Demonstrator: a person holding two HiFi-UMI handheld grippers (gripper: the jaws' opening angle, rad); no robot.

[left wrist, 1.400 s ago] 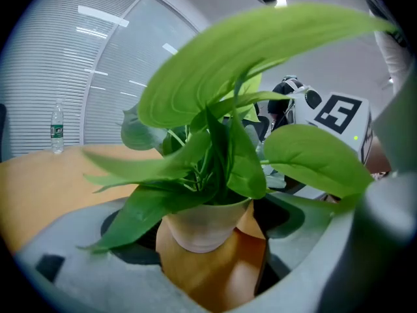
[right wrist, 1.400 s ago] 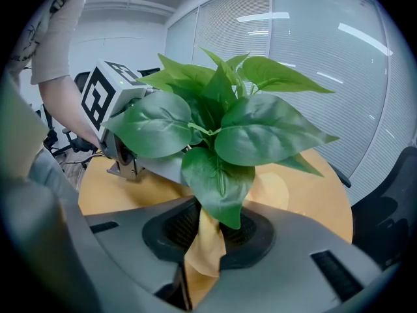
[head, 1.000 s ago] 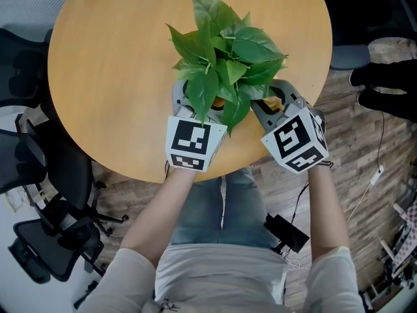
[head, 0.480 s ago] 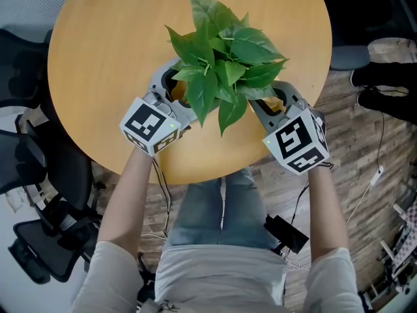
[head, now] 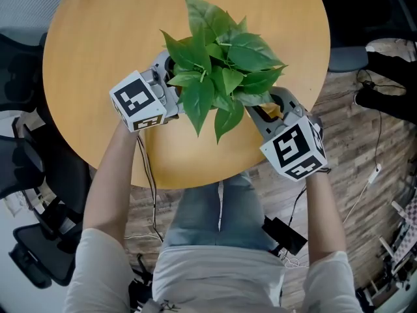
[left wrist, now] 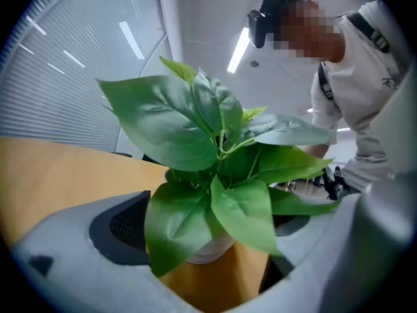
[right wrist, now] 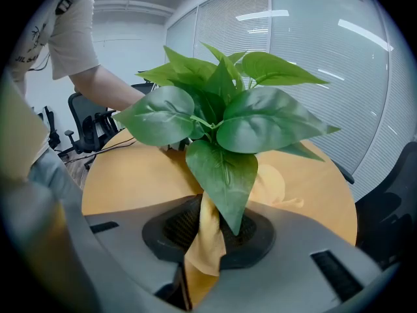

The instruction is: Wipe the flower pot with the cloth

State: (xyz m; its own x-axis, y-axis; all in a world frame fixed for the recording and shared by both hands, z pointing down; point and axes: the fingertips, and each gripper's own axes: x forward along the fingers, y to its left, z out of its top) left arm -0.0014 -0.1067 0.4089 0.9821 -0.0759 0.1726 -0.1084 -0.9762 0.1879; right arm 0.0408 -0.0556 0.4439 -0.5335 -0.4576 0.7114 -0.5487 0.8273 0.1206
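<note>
A leafy green plant [head: 218, 60] stands near the front edge of the round wooden table [head: 91, 38]; in the head view its leaves hide the pot. The white pot [left wrist: 208, 252] shows in the left gripper view, low between the two jaws. My left gripper [head: 174, 82] reaches in from the plant's left; its jaws are opening and stand wide on either side of the pot, with neither pad pressing on it. My right gripper [head: 266, 106] sits at the plant's right, shut on a yellow cloth [right wrist: 207, 237] that drapes toward the pot under a leaf.
Black office chairs [head: 39, 240] stand on the floor to the left. A dark device [head: 281, 233] and cables lie on the wood floor below the table's edge. Dark items [head: 391, 70] rest at the far right.
My left gripper swung from the front of the plant round to its left side and turned level. The right gripper and the cloth stayed where they were.
</note>
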